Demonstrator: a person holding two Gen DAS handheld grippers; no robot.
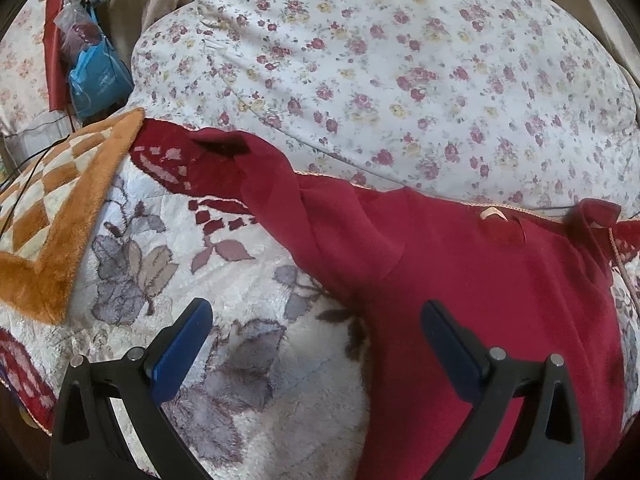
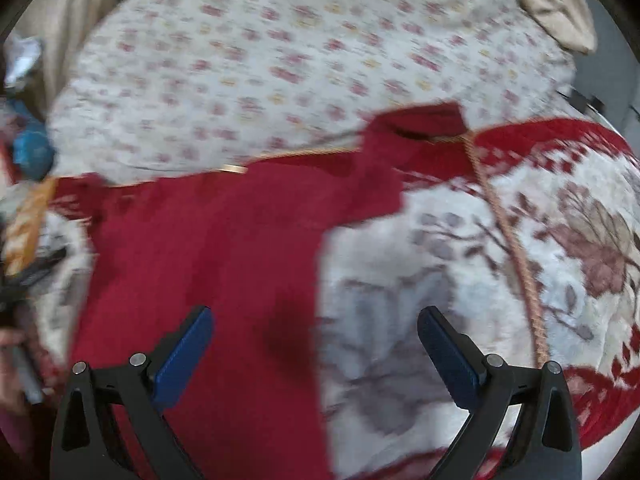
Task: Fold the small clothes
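Observation:
A dark red long-sleeved top [image 1: 480,288] lies spread flat on a plush floral blanket [image 1: 224,288]. Its left sleeve [image 1: 256,176] stretches out to the upper left. In the right wrist view the top [image 2: 208,264] fills the left half and its other sleeve [image 2: 416,136] reaches up right. My left gripper [image 1: 316,320] is open and empty, hovering over the top's left side edge and the blanket. My right gripper [image 2: 316,328] is open and empty, above the top's right side edge. The right wrist view is blurred.
A floral-print quilt [image 1: 380,60] lies behind the top. An orange checked plush mat [image 1: 52,216] is at the left, with a blue bag [image 1: 100,76] and clutter beyond it. A braided cord edge [image 2: 516,248] runs down the blanket [image 2: 460,280] at the right.

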